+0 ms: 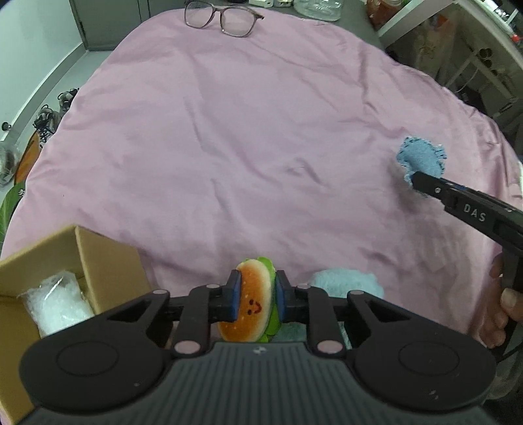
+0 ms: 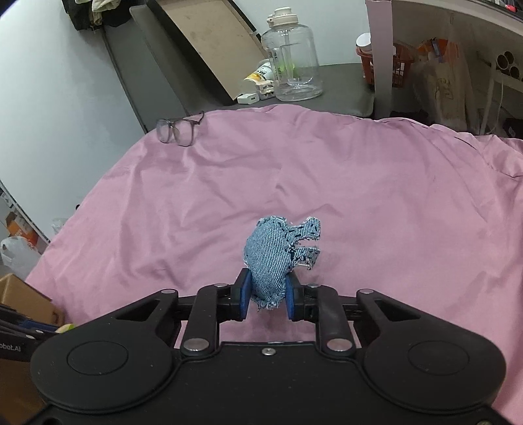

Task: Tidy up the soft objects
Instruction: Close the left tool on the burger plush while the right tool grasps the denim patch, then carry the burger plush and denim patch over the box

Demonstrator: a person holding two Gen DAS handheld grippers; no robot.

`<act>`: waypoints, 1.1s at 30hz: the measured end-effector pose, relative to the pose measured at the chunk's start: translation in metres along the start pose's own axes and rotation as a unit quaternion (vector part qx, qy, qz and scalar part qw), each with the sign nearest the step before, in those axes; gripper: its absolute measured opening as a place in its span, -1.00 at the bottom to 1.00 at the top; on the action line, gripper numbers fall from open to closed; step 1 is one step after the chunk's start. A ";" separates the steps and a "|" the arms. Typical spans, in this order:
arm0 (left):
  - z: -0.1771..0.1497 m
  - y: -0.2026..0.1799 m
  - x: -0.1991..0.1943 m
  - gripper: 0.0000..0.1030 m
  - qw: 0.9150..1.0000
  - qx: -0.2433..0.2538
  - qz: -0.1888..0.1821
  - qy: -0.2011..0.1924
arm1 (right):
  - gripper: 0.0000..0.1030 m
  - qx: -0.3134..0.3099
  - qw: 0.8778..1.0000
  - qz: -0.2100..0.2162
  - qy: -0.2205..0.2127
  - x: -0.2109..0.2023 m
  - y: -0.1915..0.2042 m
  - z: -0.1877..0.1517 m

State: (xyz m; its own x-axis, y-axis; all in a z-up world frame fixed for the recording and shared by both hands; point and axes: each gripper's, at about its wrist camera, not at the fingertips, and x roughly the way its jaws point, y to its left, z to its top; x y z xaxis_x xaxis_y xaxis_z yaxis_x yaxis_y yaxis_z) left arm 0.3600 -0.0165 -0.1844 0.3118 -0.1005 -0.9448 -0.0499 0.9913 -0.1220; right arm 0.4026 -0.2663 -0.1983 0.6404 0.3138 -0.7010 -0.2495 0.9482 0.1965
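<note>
A wrinkled pink sheet covers the tabletop, with a grey surface showing bare past its far edge. On that far side stand a clear water jug and a few small items too cluttered to name, and a pair of glasses lies on the sheet near the far left. A white shelving unit with bags and an orange basket fills the right of the room; a pale wall runs along the left. An open cardboard box holding clear plastic wrap sits at the near left, cut off by the frame. The left tongs are clamped on a plush hamburger, turned on edge so its layers stand upright and its smiling bun faces the camera; its lower part is hidden behind the gripper body. Just beside it a pale blue fluffy object lies on the sheet, mostly hidden. The right tongs pinch the frayed near end of a denim plush toy, whose long axis runs away from the camera, its two small limbs pointing right. A hand shows only partly at the right edge.
</note>
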 end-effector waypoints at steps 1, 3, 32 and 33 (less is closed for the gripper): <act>-0.001 0.000 -0.003 -0.61 1.000 0.002 -0.004 -0.001 | -0.59 -0.002 1.000 -0.003 -0.001 -0.004 0.002 0.000; -0.004 -0.001 -0.011 -0.61 1.000 0.006 -0.006 -0.008 | -0.59 0.000 1.000 -0.005 -0.003 -0.011 0.005 0.002; -0.067 0.052 -0.140 -0.61 0.993 0.002 -0.038 -0.113 | -0.59 -0.028 0.999 -0.002 -0.037 -0.138 0.069 -0.020; -0.070 0.056 -0.140 -0.61 0.993 -0.001 -0.039 -0.112 | -0.59 -0.031 0.999 -0.002 -0.038 -0.140 0.072 -0.020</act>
State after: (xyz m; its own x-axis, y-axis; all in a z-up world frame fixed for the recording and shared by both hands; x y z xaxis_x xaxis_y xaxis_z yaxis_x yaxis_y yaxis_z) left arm 0.2474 0.0474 -0.0798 0.5187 -0.1561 -0.8406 -0.0184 0.9809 -0.1935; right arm 0.2802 -0.2426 -0.0995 0.6939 0.3160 -0.6470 -0.2904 0.9451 0.1500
